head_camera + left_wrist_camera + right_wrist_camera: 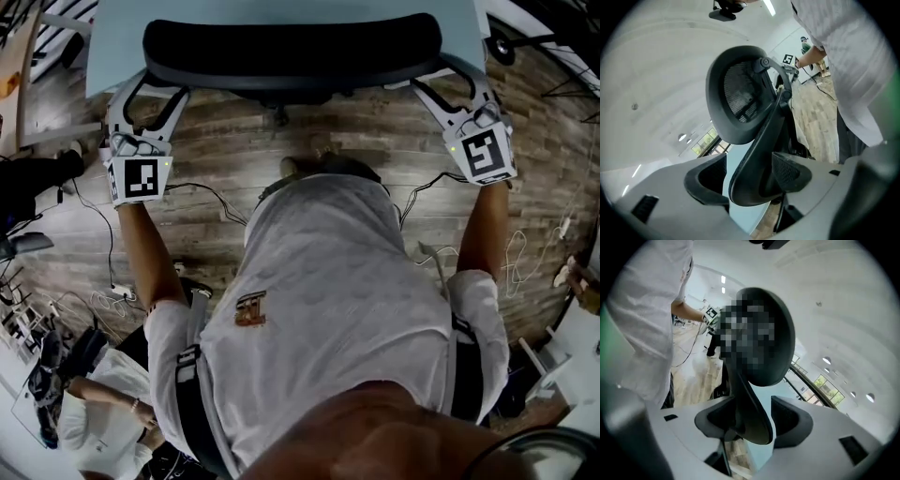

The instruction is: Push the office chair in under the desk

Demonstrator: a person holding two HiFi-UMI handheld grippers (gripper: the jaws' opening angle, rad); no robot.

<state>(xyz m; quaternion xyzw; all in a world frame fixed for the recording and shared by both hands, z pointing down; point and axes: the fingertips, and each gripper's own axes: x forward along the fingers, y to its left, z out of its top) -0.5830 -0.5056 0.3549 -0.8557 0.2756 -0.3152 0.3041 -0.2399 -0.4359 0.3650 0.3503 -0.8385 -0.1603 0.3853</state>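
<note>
Head view shows we hold the left tongs [155, 89] and right tongs [450, 80] open astride the chair [291, 52] back's ends, at the desk [122, 37] edge.

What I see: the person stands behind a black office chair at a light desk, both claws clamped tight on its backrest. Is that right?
Not quite. The left claw and right claw stand open, not clamped: each gripper view shows a gap beside the backrest edge between the jaws. The rest holds.
</note>
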